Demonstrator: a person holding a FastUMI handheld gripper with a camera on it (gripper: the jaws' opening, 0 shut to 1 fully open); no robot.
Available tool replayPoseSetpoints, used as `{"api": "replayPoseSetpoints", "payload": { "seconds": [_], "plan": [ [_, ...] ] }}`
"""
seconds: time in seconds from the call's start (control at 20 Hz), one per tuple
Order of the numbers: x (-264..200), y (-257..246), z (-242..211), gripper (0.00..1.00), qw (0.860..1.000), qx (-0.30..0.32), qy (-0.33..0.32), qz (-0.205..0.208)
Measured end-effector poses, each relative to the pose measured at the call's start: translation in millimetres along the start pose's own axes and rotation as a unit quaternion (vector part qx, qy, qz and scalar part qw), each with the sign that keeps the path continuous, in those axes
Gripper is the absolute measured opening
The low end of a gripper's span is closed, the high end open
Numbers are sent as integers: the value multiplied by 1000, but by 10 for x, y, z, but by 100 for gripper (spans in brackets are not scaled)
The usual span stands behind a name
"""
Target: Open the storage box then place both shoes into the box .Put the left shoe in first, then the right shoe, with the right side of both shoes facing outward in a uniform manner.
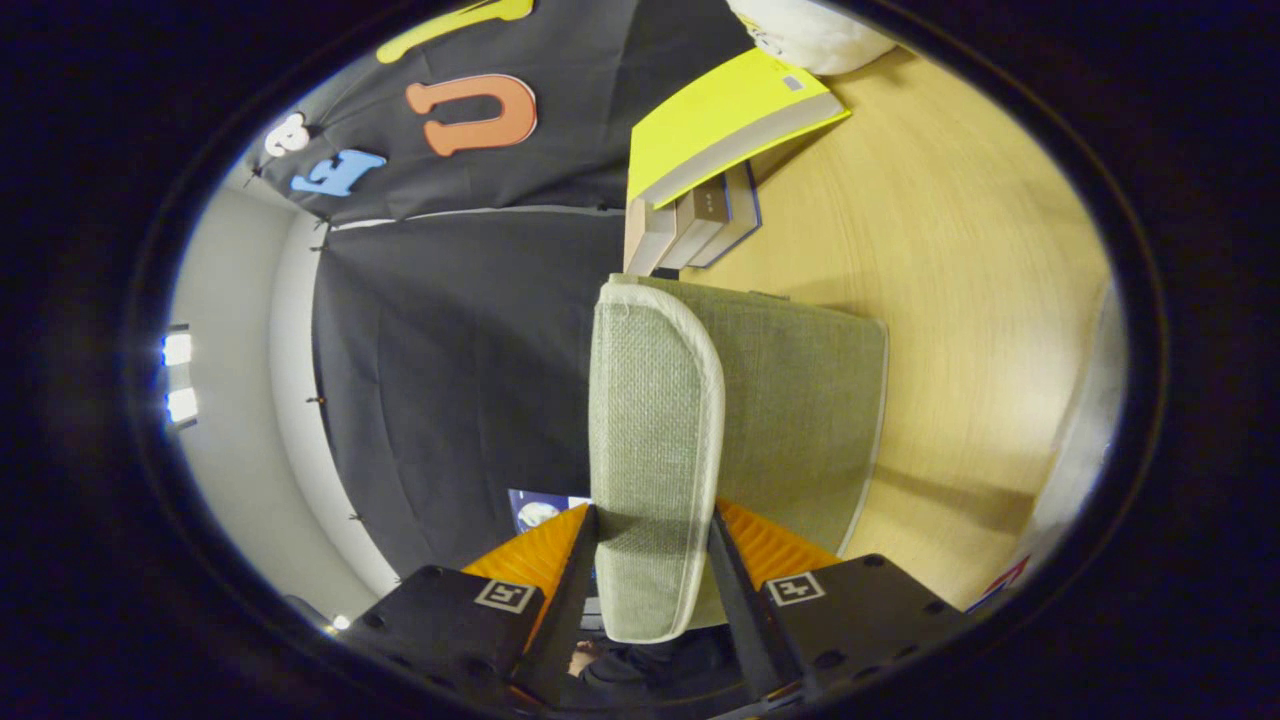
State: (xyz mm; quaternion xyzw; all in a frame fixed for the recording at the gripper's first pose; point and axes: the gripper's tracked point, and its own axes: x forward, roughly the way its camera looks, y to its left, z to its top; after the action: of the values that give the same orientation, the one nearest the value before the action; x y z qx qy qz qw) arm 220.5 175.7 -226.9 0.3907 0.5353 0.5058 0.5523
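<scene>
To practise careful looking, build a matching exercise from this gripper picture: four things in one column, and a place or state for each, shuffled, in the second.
Things:
1. storage box lid
2. yellow book
3. row of books
4. gripper

Places or states:
A. lies on top of the row of books
B. stands just beyond the storage box
C. held between the two fingers
D. shut on the fabric flap

Pairs: 1-C, 2-A, 3-B, 4-D
</scene>
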Motion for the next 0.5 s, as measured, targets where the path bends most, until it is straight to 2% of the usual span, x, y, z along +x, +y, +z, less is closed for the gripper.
{"api": "replayPoseSetpoints", "payload": {
  "seconds": [0.05, 0.2, 0.4, 0.5],
  "plan": [
    [-1, -7, 2, 69, 1000, -2, 0, -2],
    [-36, -2, -15, 59, 1000, 2, -1, -7],
    [-168, 8, -48, 37, 1000, 13, -10, -15],
    [-254, 28, -61, 31, 1000, 18, -11, -23]
  ]
}}
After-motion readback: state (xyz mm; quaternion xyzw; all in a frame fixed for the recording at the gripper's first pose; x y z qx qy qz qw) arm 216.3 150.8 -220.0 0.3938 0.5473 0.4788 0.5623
